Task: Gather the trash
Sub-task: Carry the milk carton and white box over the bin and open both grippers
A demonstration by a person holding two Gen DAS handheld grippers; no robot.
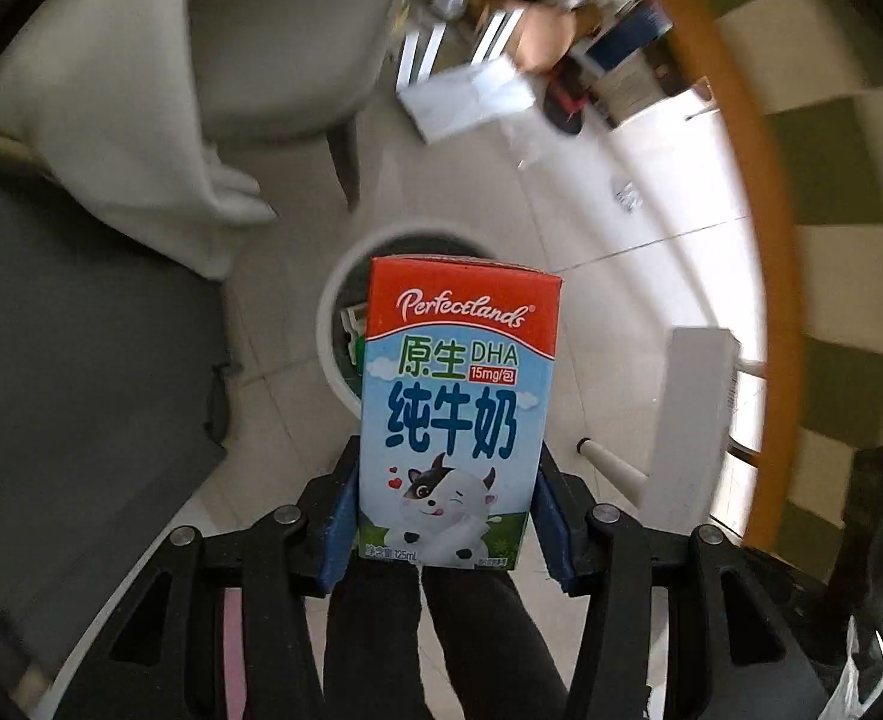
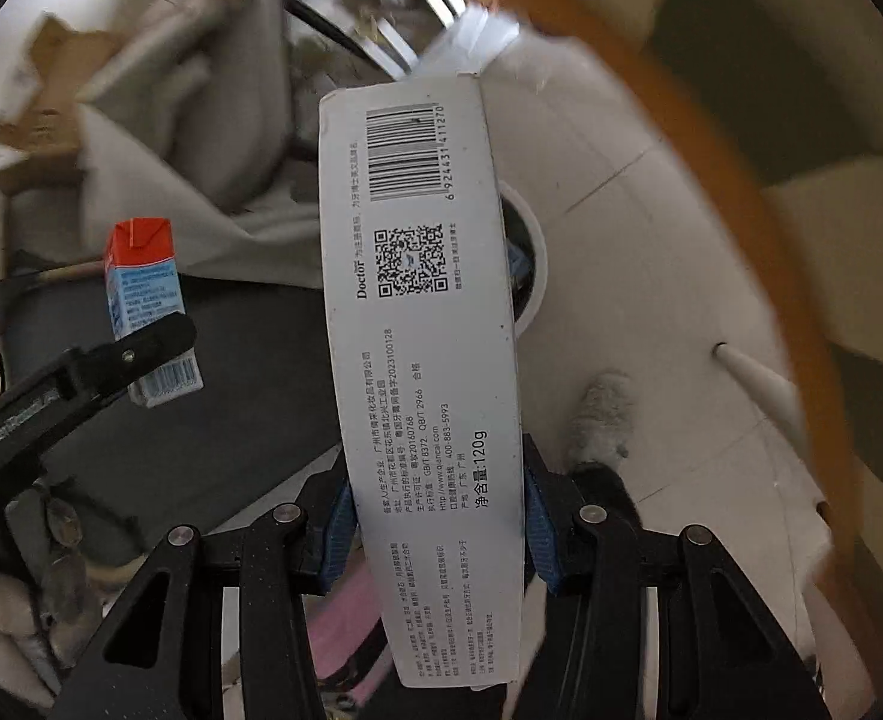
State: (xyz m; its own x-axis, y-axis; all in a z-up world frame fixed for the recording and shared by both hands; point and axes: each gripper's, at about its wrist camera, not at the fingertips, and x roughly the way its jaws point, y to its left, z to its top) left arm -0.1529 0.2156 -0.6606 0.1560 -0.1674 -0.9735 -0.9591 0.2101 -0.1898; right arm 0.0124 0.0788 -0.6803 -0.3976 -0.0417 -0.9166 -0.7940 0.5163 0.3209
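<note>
Both carried over white bin for dropping: left gripper fingers clamp milk carton upright, right gripper fingers pinch toothpaste box lengthwise.

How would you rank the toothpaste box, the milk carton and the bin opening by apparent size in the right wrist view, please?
1. Toothpaste box, though nearest the camera.
2. Milk carton.
3. Bin opening, mostly hidden behind the box, so its rank is unsure.
</note>
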